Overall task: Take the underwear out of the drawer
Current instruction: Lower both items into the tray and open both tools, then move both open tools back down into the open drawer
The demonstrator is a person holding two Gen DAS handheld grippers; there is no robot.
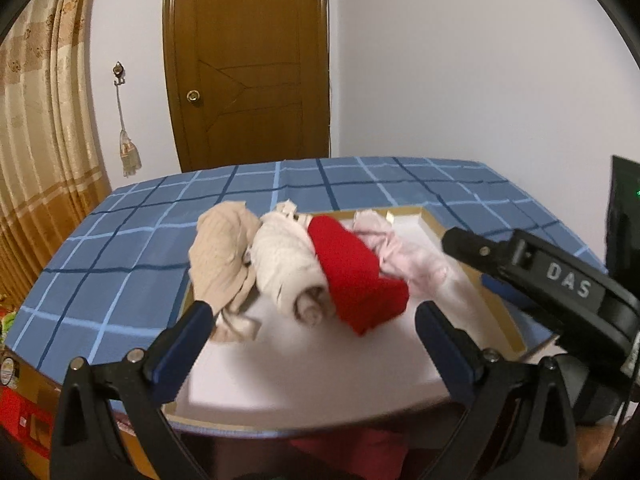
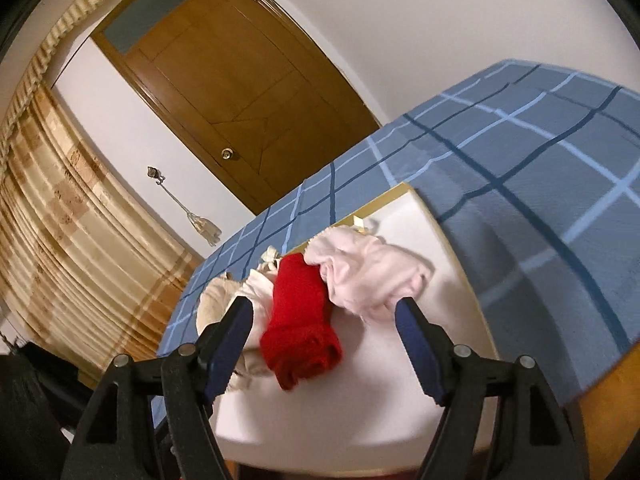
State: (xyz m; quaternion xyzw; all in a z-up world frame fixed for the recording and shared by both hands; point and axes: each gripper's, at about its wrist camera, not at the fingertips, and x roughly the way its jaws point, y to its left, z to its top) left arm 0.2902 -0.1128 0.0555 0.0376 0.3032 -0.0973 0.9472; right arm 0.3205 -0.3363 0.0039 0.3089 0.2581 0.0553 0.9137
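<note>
An open drawer [image 1: 304, 380] with a white floor and a gold-brown rim holds a row of rolled underwear. From left to right lie a beige piece [image 1: 224, 256], a cream roll [image 1: 288, 268], a red roll [image 1: 356, 280] and a pale pink piece [image 1: 404, 252]. My left gripper [image 1: 314, 314] hangs open above the drawer's near part, with nothing between its fingers. My right gripper [image 2: 322, 308] is open too, above the red roll [image 2: 300, 332] and beside the pink piece [image 2: 368, 272], without touching them. Its black body [image 1: 560, 276] shows at the right of the left wrist view.
A blue checked cloth [image 1: 120, 248] covers the tabletop [image 2: 540, 200] over the drawer. Behind stand a brown door [image 1: 244, 64], a white wall and a beige curtain [image 1: 36, 160]. A dark screen [image 1: 624, 220] is at the far right.
</note>
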